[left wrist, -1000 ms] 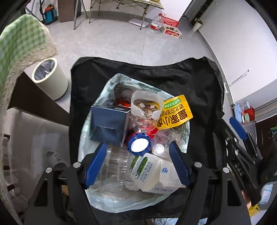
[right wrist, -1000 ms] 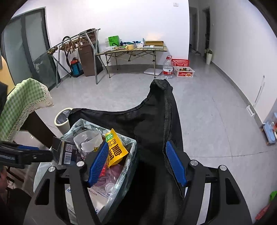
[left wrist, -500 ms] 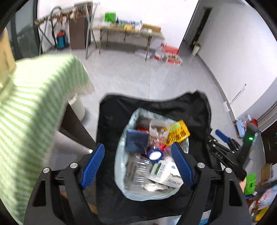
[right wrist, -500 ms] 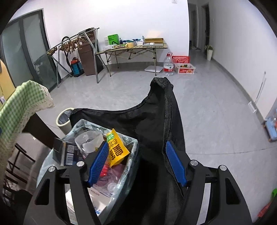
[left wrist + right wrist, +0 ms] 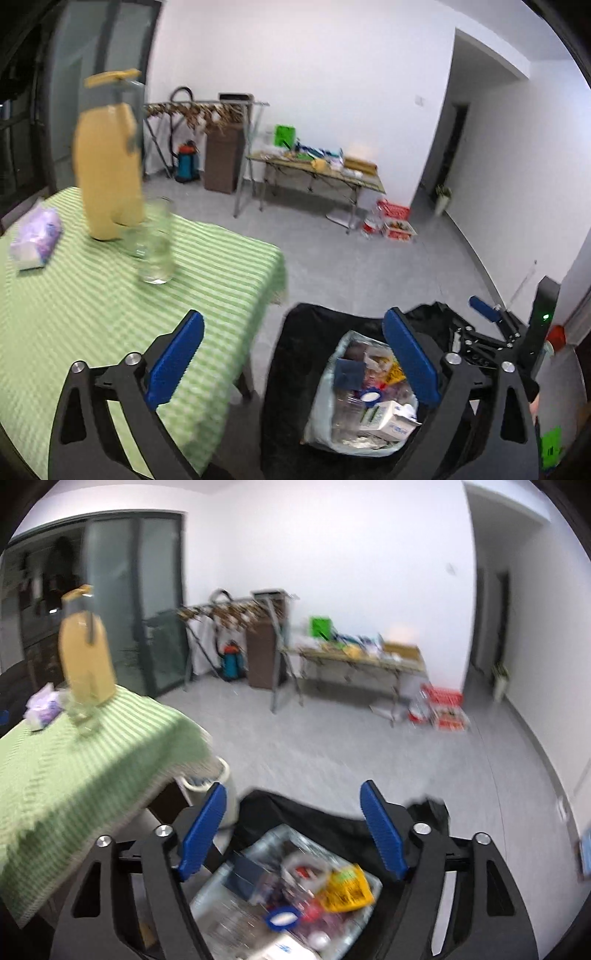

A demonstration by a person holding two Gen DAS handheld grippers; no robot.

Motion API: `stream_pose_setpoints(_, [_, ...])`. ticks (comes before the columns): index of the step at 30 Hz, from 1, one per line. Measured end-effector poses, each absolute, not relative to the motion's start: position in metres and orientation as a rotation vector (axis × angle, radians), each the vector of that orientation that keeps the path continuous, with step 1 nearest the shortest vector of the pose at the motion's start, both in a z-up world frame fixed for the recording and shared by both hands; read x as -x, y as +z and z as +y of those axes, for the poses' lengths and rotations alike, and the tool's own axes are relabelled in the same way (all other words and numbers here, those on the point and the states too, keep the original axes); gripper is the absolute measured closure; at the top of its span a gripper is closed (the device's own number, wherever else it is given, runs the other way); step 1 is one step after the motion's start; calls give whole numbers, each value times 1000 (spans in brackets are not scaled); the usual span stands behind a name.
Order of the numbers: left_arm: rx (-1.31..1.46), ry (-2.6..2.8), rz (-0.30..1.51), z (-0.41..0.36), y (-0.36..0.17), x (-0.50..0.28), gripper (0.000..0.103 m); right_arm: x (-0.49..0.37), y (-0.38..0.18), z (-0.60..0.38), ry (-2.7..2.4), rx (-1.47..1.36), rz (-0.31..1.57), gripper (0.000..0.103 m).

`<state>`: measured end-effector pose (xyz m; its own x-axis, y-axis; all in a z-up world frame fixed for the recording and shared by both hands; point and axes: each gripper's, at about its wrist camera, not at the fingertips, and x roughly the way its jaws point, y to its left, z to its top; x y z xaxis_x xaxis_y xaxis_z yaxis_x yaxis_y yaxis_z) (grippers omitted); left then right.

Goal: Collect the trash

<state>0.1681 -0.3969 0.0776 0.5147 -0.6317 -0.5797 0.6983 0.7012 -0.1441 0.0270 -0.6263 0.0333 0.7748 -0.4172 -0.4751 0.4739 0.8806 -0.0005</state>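
While both claws hang above the floor, the trash bag sits below them, stuffed with a carton, a yellow packet and a blue cap, inside a black holder. Having just been opening, the left claw gapes wide and empty, the bag under its right finger. Likewise widening, the right claw grips nothing, the bag below its fingers. Beside them stands the green table.
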Motion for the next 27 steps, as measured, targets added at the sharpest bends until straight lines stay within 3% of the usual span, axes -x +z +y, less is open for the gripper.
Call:
stream_pose_setpoints(10, [26,-614,537,-259,116,-188,8,-69,87,-534,-345,24,415,25])
stream_pose_setpoints(27, [126,-138,465,-11,138,-200,8,-187,121,-325,82,23,423,25])
